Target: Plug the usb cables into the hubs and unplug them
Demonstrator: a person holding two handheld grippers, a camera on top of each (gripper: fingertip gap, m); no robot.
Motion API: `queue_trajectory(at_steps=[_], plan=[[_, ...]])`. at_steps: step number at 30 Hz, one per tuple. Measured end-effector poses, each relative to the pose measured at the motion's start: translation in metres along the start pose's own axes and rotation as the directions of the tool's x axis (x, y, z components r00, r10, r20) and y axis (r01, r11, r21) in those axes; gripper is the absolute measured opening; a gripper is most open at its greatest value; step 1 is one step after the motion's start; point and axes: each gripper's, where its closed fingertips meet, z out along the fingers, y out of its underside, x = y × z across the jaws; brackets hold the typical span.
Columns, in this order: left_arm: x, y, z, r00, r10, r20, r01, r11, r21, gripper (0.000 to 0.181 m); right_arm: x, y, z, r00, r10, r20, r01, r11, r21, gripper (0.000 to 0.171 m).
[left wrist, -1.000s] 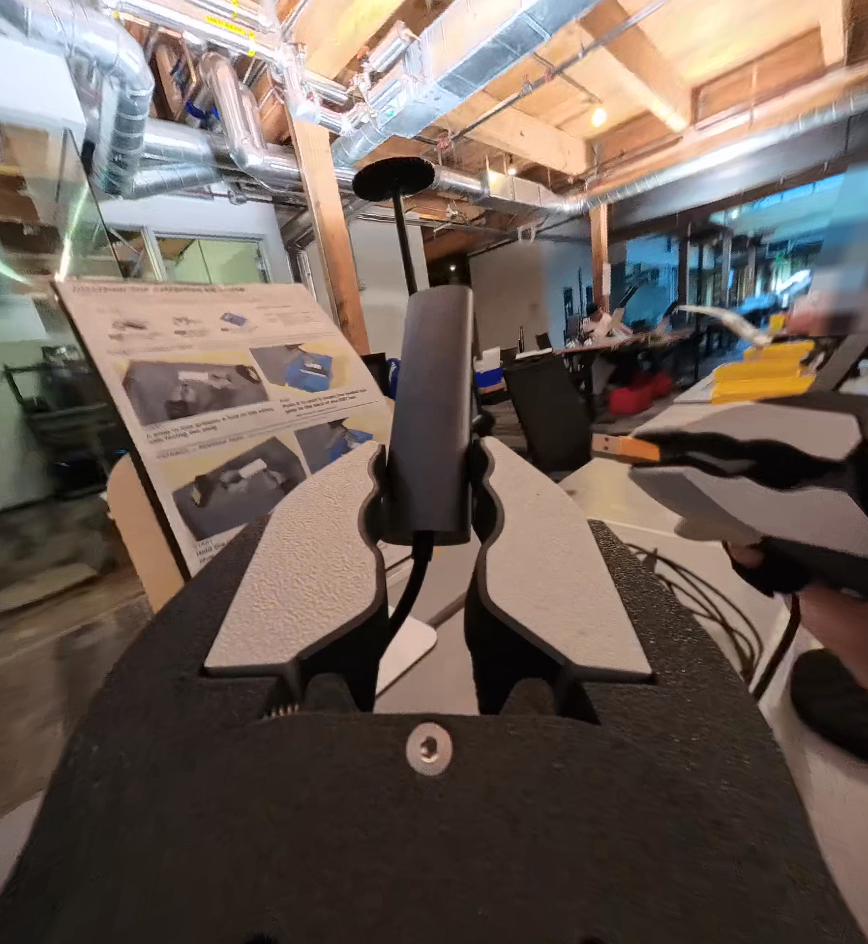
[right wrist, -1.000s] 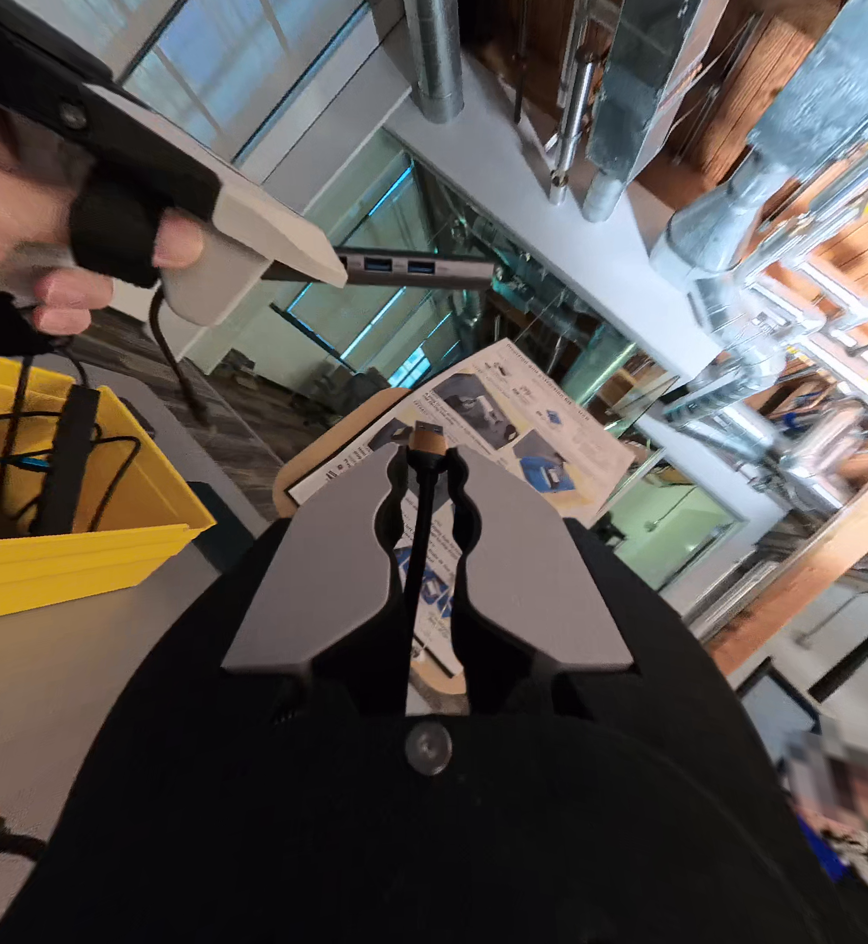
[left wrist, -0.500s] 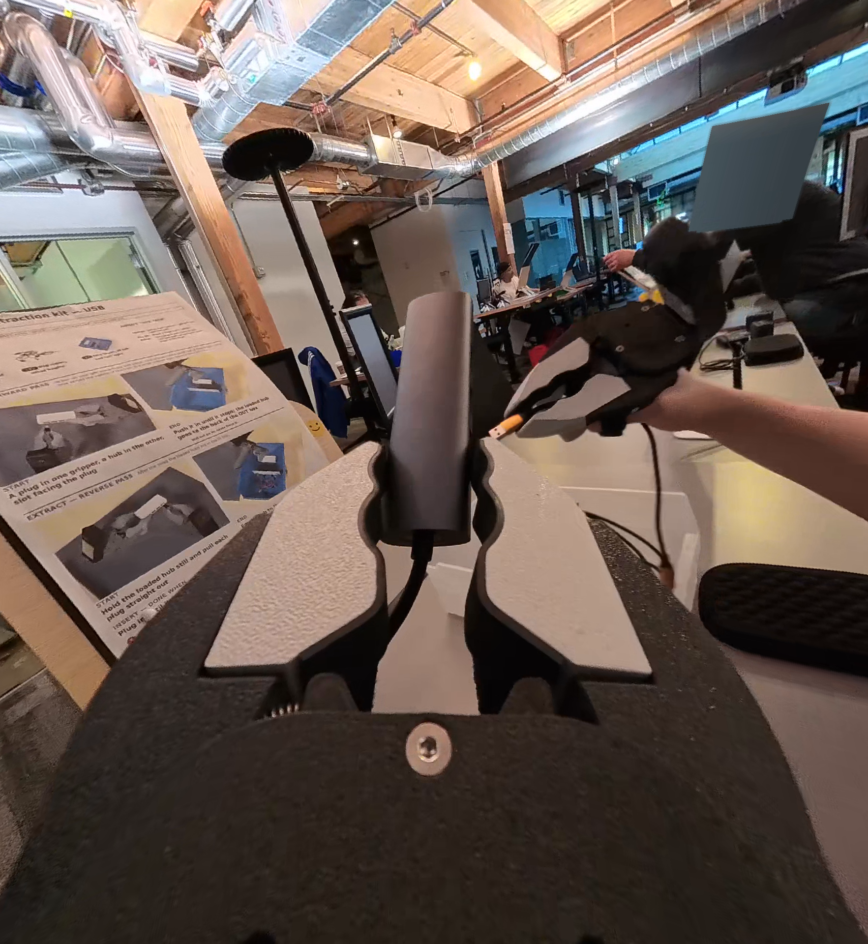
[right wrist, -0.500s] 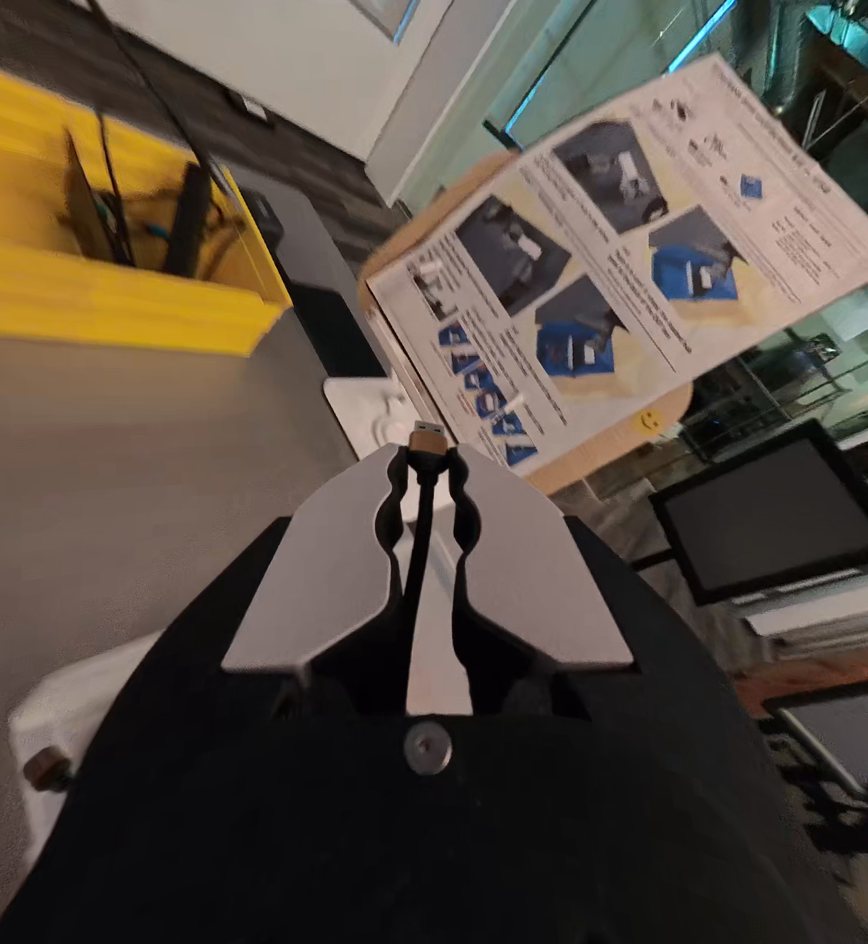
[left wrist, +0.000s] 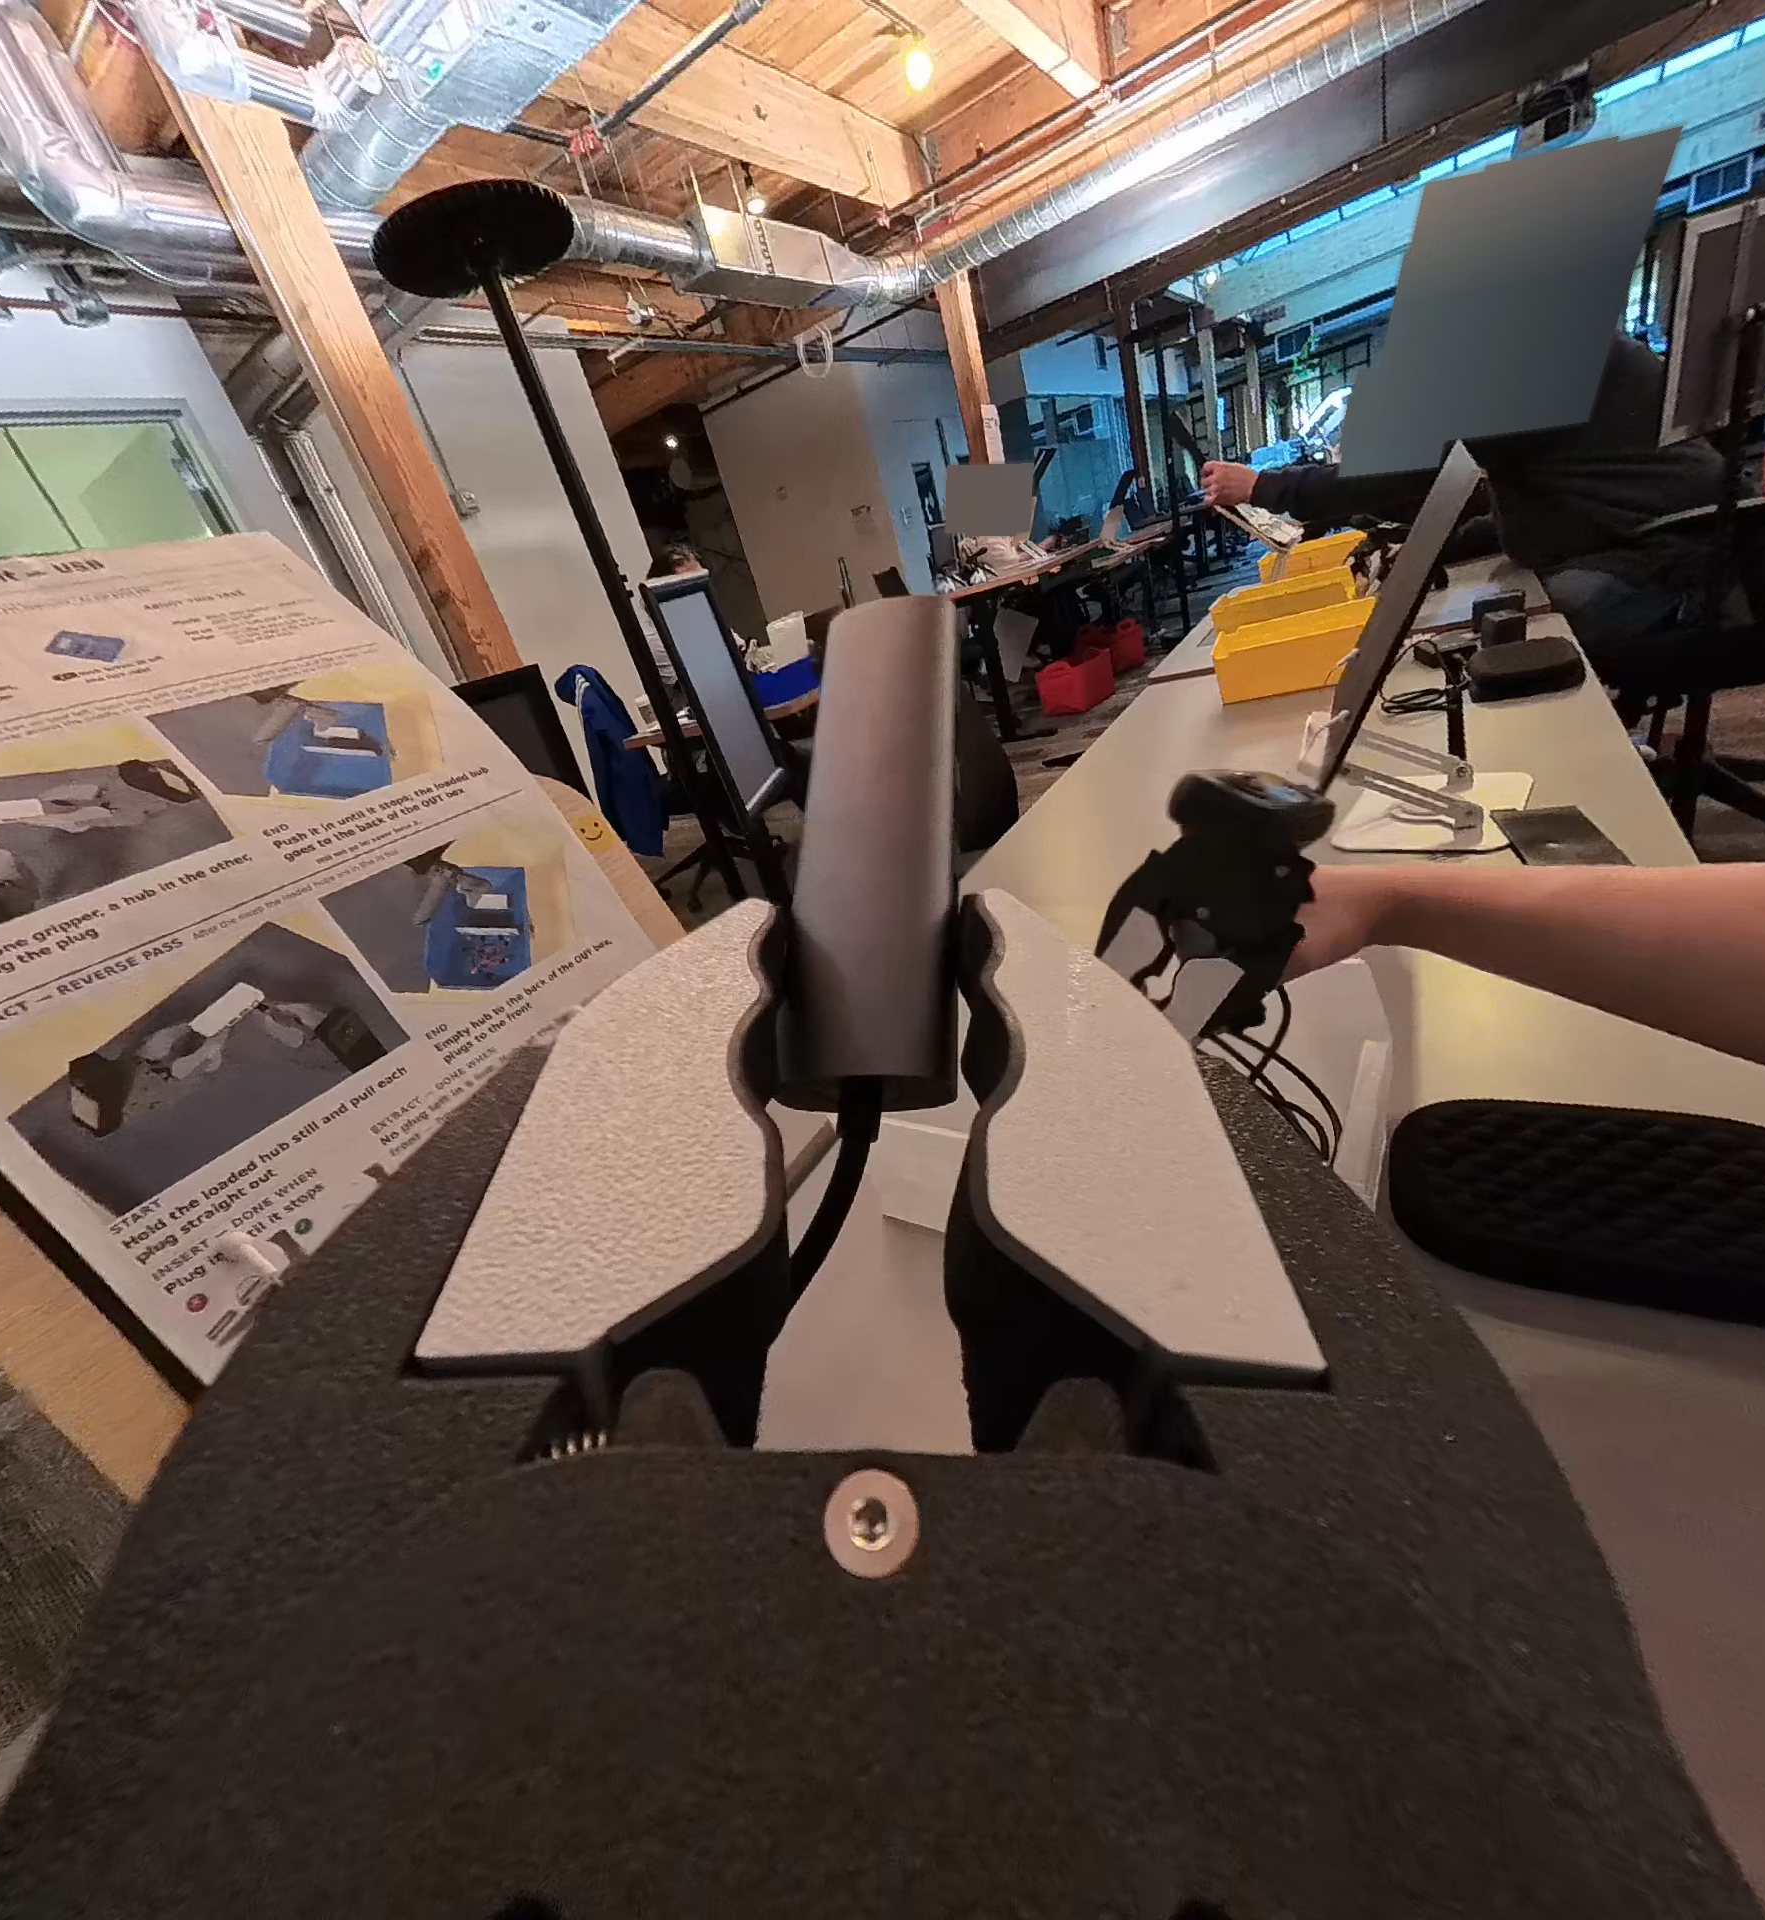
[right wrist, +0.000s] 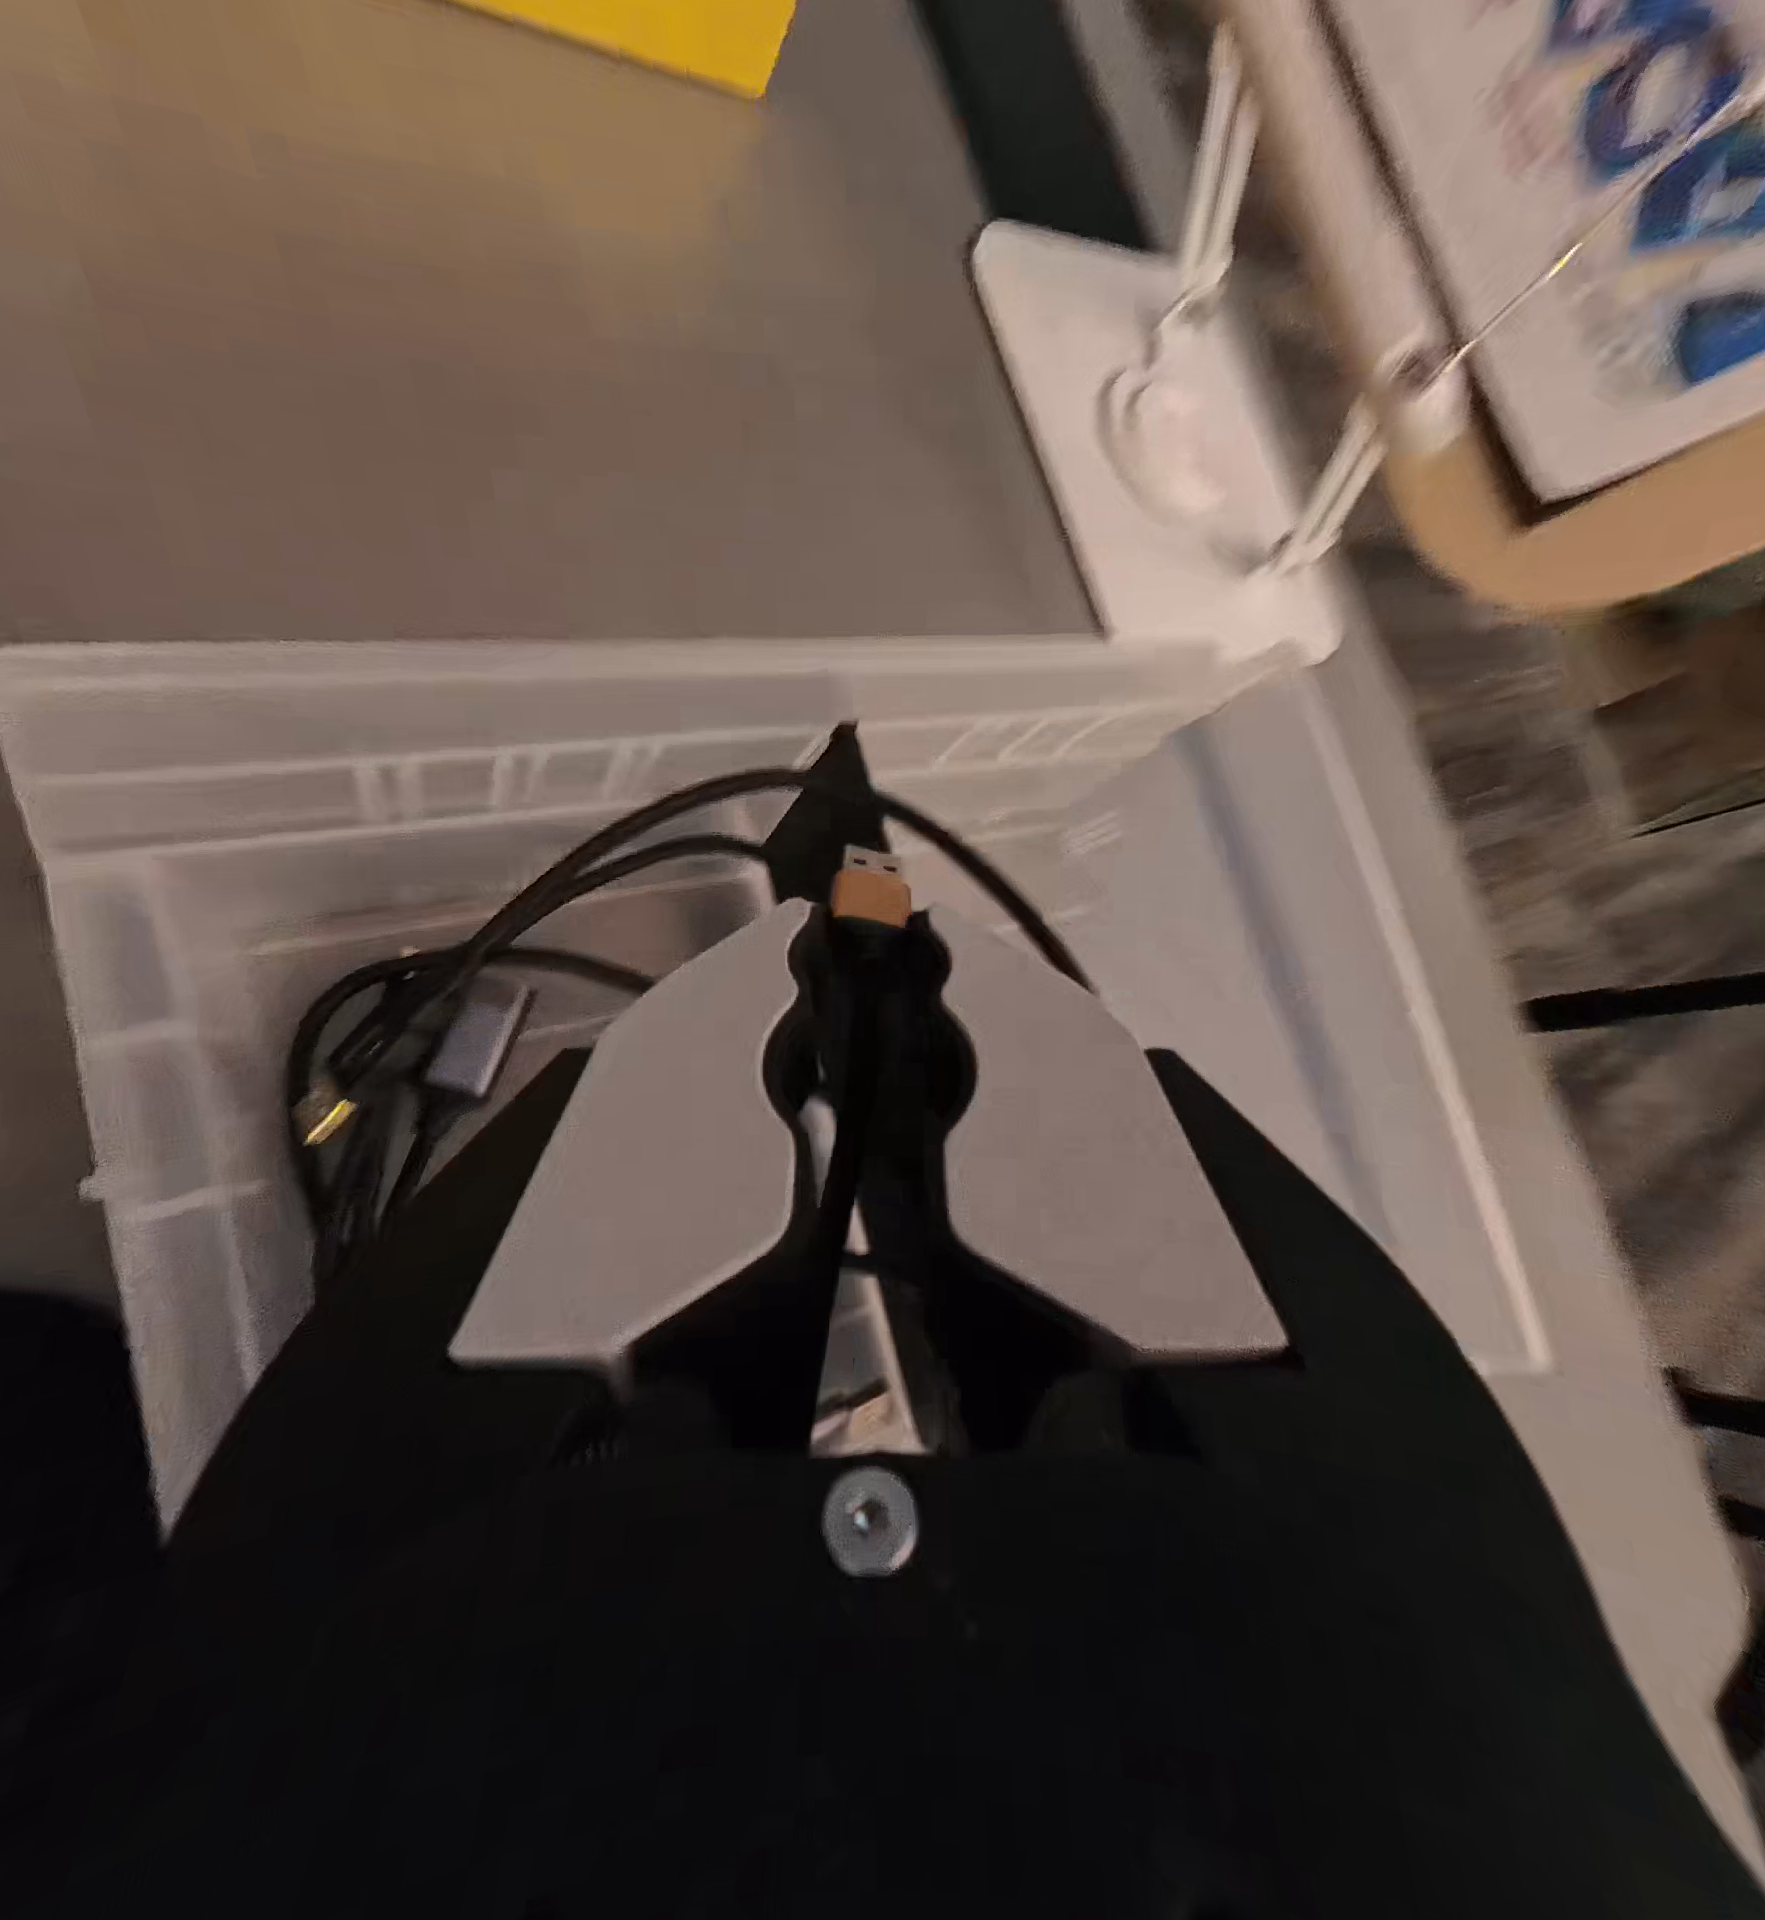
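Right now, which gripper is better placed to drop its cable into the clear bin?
Right. The right gripper holds the USB plug directly over the clear bin; the left gripper grips the hub, raised.

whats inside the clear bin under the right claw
Loose black cables and a grey connector lie in the clear bin. The right claw covers the rest of it.
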Motion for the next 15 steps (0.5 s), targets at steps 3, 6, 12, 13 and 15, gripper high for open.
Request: queue_trajectory(at_steps=[3,6,12,13,15], plan=[[0.004,0.004,0.004,1.000,0.005,-0.013,-0.005,1.000,-0.019,0.031,0.002,0.021,0.003,0.999,0.036,0.034,-0.033,0.995,-0.098,0.019],[0.009,0.009,0.008,0.999,0.008,-0.043,-0.010,0.999,-0.043,0.031,0.012,0.024,-0.003,0.999,0.043,0.005,-0.042,0.991,-0.130,0.033],[0.025,0.024,0.014,0.987,0.026,-0.157,-0.045,0.992,-0.118,0.031,0.017,-0.074,-0.059,0.999,-0.014,-0.052,0.020,0.991,0.129,0.038],[0.029,0.029,0.016,0.982,0.037,-0.187,-0.064,0.988,-0.141,0.031,0.010,-0.108,-0.074,0.997,-0.043,-0.056,0.055,0.973,0.224,0.042],[0.037,0.039,0.019,0.970,0.071,-0.233,-0.114,0.977,-0.178,0.031,-0.010,-0.168,-0.100,0.987,-0.145,-0.069,0.160,0.921,0.356,0.048]])
